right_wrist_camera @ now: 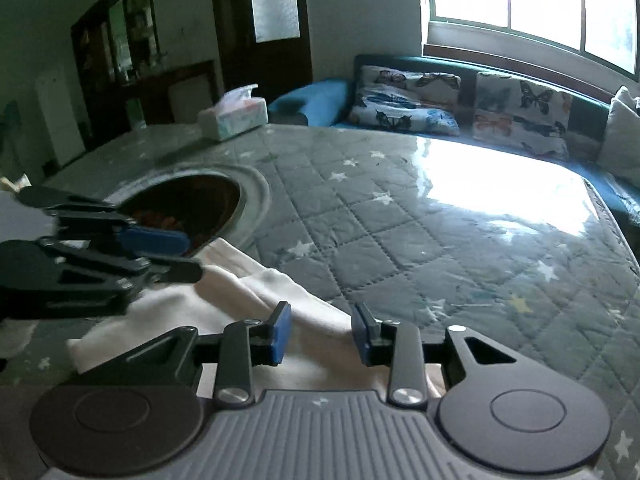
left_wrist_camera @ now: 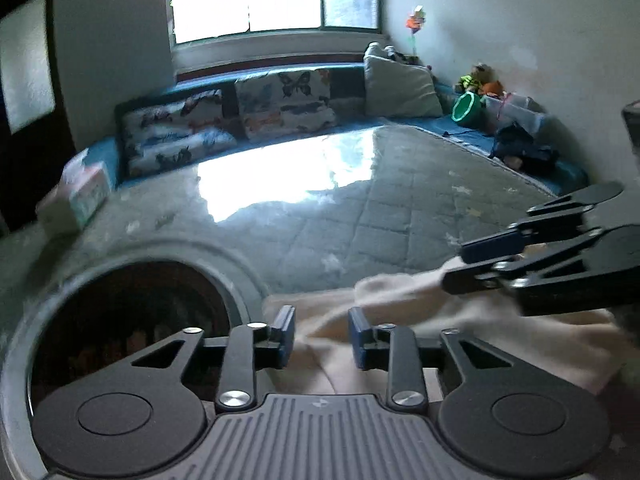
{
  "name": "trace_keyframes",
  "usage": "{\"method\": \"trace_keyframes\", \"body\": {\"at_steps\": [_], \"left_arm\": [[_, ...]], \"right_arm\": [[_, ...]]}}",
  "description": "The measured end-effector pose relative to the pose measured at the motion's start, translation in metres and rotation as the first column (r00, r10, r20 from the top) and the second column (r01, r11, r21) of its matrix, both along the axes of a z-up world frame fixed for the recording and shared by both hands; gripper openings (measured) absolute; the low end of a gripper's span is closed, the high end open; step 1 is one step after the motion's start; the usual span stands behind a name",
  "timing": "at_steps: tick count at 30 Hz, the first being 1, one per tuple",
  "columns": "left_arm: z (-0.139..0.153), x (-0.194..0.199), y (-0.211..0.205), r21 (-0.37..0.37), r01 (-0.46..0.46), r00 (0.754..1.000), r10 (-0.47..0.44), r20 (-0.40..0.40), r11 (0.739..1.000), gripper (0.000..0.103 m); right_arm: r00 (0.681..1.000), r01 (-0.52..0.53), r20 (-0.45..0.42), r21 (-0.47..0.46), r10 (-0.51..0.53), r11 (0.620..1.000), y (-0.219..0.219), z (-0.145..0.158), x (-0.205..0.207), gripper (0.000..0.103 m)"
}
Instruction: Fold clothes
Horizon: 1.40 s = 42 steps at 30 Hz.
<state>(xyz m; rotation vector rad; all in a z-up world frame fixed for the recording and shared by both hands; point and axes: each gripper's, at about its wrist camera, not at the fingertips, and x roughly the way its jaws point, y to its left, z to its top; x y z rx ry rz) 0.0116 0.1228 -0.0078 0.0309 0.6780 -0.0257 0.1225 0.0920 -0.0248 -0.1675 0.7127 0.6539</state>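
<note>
Nowhere in either view is there writing clear enough to read; the tissue box shows only a blurred pastel print. Both tools hang over a cream garment that lies crumpled on the near edge of the bench, whose top is a grey quilted cover with pale stars under a glossy sheet.

The left tool has its blue-padded jaws moderately apart, with cream cloth showing through the gap; whether the pads touch it I cannot tell. The right tool stands about as wide, the cloth under it, nothing pinched.

Just beside the garment a round dark opening is set in the bench. Only the left view shows the green bucket and toys on the blue sofa; only the right view shows the dark cabinet and door.
</note>
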Motion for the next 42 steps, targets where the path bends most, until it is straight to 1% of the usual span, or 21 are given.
{"method": "trace_keyframes", "body": {"at_steps": [1,2,6,9,12,15,18,24,29,30,31,32,33,35,36,37,39,40,42], "left_arm": [[0.000,-0.005,0.002,-0.014,-0.015,1.000,0.015,-0.007,1.000,0.045],[0.001,-0.012,0.003,-0.022,-0.024,1.000,0.024,-0.006,0.999,0.045],[0.003,-0.044,0.014,-0.081,-0.039,0.999,0.039,-0.004,0.996,0.045],[0.005,-0.067,0.021,-0.135,-0.024,1.000,0.023,-0.007,0.991,0.045],[0.002,-0.083,0.026,-0.135,-0.021,1.000,0.020,-0.009,0.991,0.045],[-0.004,-0.091,0.029,-0.166,0.023,1.000,-0.023,0.003,0.986,0.043],[-0.010,-0.094,0.026,-0.156,0.076,0.997,-0.074,0.019,0.985,0.043],[-0.017,-0.089,0.032,-0.177,0.095,0.995,-0.094,0.016,0.979,0.043],[-0.023,-0.085,0.036,-0.200,0.110,0.994,-0.110,0.015,0.974,0.043],[-0.023,-0.085,0.037,-0.204,0.110,0.994,-0.109,0.014,0.973,0.043],[-0.024,-0.085,0.039,-0.209,0.109,0.994,-0.108,0.013,0.972,0.043],[-0.024,-0.085,0.040,-0.213,0.108,0.994,-0.108,0.012,0.971,0.043],[-0.024,-0.085,0.041,-0.218,0.107,0.994,-0.107,0.011,0.970,0.043],[-0.024,-0.083,0.043,-0.228,0.111,0.994,-0.113,0.006,0.967,0.043],[-0.024,-0.083,0.043,-0.228,0.114,0.993,-0.117,0.001,0.967,0.040],[-0.025,-0.082,0.044,-0.230,0.116,0.993,-0.119,0.000,0.966,0.036],[-0.026,-0.082,0.045,-0.239,0.115,0.993,-0.120,-0.006,0.964,0.032],[-0.026,-0.082,0.046,-0.245,0.113,0.993,-0.119,-0.011,0.963,0.032],[-0.024,-0.082,0.048,-0.248,0.109,0.993,-0.117,-0.019,0.963,0.032]], "right_arm": [[1.000,-0.007,-0.001,-0.001,0.007,1.000,0.003,0.000,0.000,0.033],[1.000,-0.024,-0.003,0.008,0.024,1.000,0.006,0.001,0.000,0.033],[0.997,-0.076,-0.017,0.030,0.077,0.997,0.021,0.005,0.006,0.033],[0.993,-0.112,-0.036,0.038,0.114,0.993,0.033,0.003,0.014,0.033],[0.983,-0.174,-0.050,0.064,0.177,0.983,0.043,0.002,0.014,0.033],[0.971,-0.236,-0.032,0.046,0.238,0.971,0.055,0.001,0.010,0.033],[0.960,-0.280,-0.020,0.029,0.280,0.960,0.065,-0.003,0.010,0.033],[0.917,-0.398,0.003,0.025,0.398,0.917,0.084,-0.001,0.007,0.033],[0.890,-0.454,-0.045,0.015,0.454,0.891,0.104,-0.006,0.012,0.032],[0.889,-0.455,-0.054,0.006,0.455,0.890,0.108,-0.009,0.012,0.023],[0.892,-0.449,-0.047,-0.002,0.449,0.893,0.109,-0.010,0.011,0.018],[0.896,-0.442,-0.039,-0.011,0.442,0.897,0.110,-0.011,0.009,0.010],[0.903,-0.430,-0.023,-0.016,0.429,0.903,0.110,-0.009,0.008,0.009],[0.915,-0.404,0.005,0.008,0.404,0.915,0.107,-0.004,0.005,0.009],[0.922,-0.388,0.018,0.025,0.388,0.921,0.106,-0.001,0.005,0.009],[0.926,-0.378,0.023,0.030,0.378,0.925,0.105,0.000,0.005,0.009],[0.934,-0.357,0.004,0.032,0.357,0.934,0.107,-0.006,0.008,0.009],[0.937,-0.350,-0.008,0.027,0.350,0.936,0.108,-0.012,0.009,0.009],[0.941,-0.336,-0.024,0.034,0.337,0.941,0.108,-0.018,0.011,0.016]]}}
